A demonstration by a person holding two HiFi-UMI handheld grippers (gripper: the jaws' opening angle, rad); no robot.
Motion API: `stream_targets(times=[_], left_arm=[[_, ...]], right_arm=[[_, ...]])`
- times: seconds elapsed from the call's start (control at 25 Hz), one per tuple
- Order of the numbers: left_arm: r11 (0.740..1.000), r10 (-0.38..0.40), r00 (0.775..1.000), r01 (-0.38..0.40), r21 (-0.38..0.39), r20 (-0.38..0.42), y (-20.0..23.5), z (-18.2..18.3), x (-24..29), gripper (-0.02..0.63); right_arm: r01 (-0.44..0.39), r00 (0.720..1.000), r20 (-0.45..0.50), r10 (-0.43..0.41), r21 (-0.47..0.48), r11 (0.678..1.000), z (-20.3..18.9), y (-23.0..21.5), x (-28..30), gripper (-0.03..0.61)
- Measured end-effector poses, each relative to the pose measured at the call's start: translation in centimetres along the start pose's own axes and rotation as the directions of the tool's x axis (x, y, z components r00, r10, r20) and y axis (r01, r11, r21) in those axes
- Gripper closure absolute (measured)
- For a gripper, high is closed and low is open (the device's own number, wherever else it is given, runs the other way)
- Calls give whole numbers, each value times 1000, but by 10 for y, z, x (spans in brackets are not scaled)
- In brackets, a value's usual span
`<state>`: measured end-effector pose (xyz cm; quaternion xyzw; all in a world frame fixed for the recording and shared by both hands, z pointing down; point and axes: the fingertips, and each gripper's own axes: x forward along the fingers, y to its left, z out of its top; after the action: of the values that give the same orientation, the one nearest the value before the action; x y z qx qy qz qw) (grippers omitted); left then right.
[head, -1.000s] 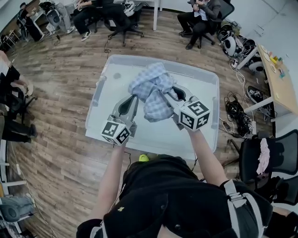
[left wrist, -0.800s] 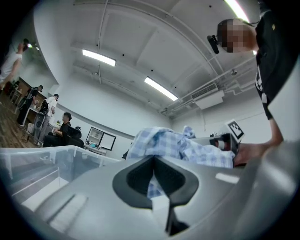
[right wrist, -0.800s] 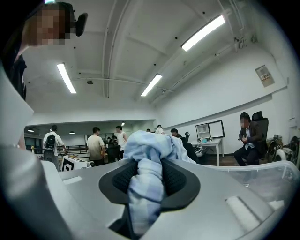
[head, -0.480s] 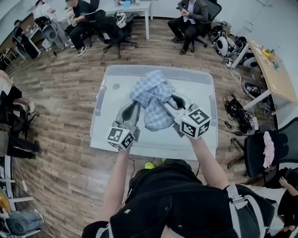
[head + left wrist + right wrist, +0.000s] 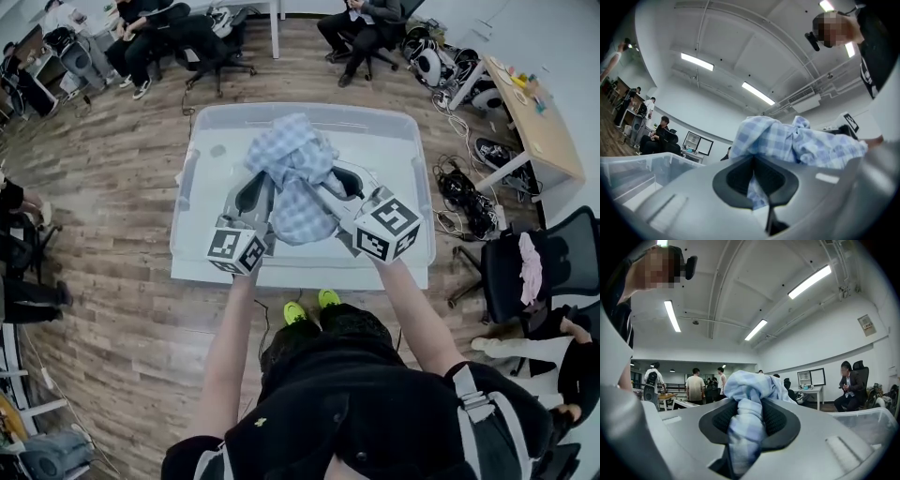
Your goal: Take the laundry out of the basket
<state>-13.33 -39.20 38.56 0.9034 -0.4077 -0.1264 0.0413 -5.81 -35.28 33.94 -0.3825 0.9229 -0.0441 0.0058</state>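
A blue-and-white checked garment [image 5: 298,183] hangs bunched above a clear plastic bin [image 5: 192,178] on the wood floor. My left gripper [image 5: 265,183] is shut on the garment's left side, and a fold of cloth [image 5: 787,140] is pinched between its jaws [image 5: 753,187]. My right gripper [image 5: 330,180] is shut on the right side, with a thick twist of the garment [image 5: 747,394] squeezed between its pads [image 5: 746,425]. The bin's bare floor shows no other laundry. Its wall shows in the left gripper view [image 5: 633,171] and the right gripper view [image 5: 867,420].
Several people sit on office chairs [image 5: 361,37] beyond the bin's far side. Cables [image 5: 459,202] and a dark chair [image 5: 534,272] lie to the right, next to a wooden desk [image 5: 530,122]. The person's yellow-green shoes [image 5: 309,307] stand at the bin's near edge.
Both grippers keep their hold on the garment over the bin. The head view has drifted back, so the person's shoes now show at the bin's near edge.
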Motion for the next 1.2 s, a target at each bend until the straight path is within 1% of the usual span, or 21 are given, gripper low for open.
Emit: stream_targets(times=[0.2, 0.4, 0.6, 0.8, 1.0, 1.2], left_arm=[[1000, -2, 1000, 1, 19, 23, -23, 33, 0, 607], [998, -19, 1000, 19, 66, 7, -62, 50, -22, 606], [998, -7, 1000, 7, 61, 1, -115, 44, -57, 607], [998, 30, 1000, -29, 57, -10, -170, 29, -90, 607], [996, 65, 998, -65, 64, 4, -220, 22, -124, 607], [994, 84, 996, -83, 72, -5, -270, 15, -150, 607]], right_arm=[[-15, 999, 49, 14, 23, 1000, 13, 19, -24, 468], [-56, 994, 93, 52, 34, 998, 20, 43, -58, 466], [-105, 991, 90, 103, 21, 994, 16, 73, -107, 466], [-146, 987, 73, 144, 27, 989, 3, 95, -162, 466], [-199, 978, 76, 196, 32, 980, -7, 124, -213, 466], [-229, 972, 70, 226, 43, 972, -15, 147, -261, 465]])
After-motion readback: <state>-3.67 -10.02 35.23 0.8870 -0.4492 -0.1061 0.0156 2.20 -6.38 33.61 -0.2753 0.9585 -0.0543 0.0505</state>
